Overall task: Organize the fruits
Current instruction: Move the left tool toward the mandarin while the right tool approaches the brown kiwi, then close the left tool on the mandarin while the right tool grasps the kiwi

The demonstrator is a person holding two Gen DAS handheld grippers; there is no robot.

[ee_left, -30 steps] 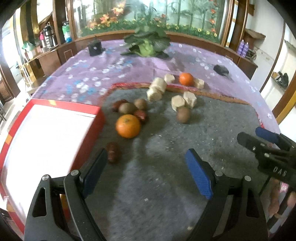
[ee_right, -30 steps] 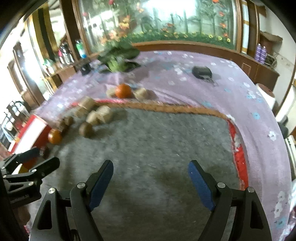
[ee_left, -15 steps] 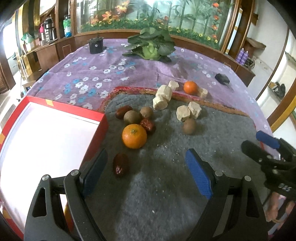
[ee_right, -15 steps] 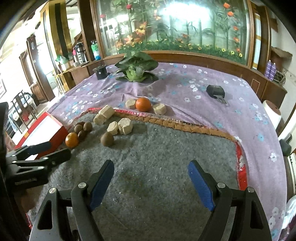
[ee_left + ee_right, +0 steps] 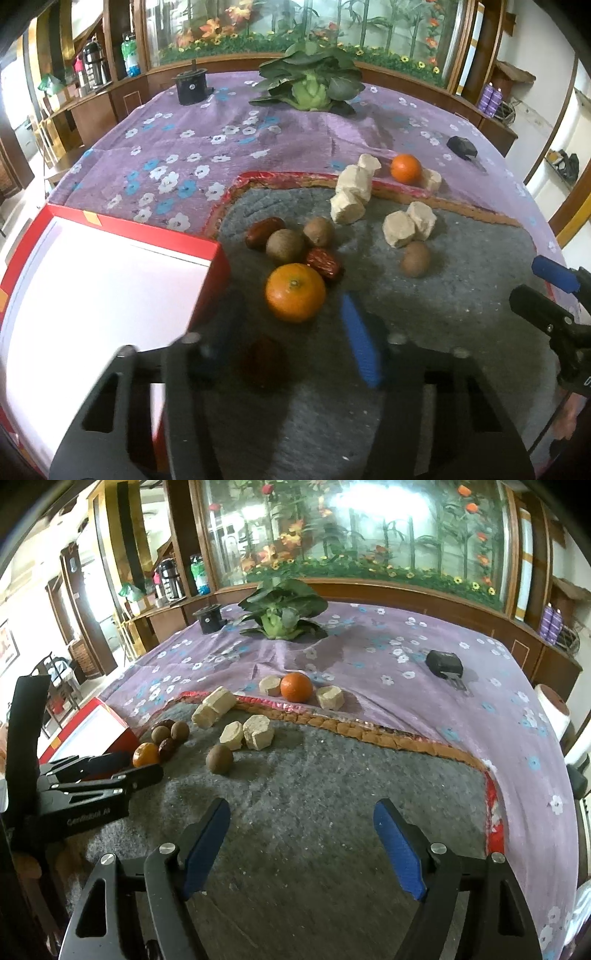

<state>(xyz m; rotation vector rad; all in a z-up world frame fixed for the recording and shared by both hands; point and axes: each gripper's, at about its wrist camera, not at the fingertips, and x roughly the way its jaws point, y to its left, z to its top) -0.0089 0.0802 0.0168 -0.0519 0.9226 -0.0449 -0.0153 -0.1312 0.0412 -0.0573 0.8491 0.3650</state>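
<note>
The red box sits at the grey mat's left edge. The left gripper has just been closing, its blurred jaws flanking a dark red date; contact is unclear. The right gripper hangs wide, empty, narrowing slightly.

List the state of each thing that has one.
left gripper: fingers just closing around the red date, contact blurred
right gripper: open, empty, jaws just narrowed slightly
red box: open, nothing visible inside
near orange: loose on grey mat
</note>
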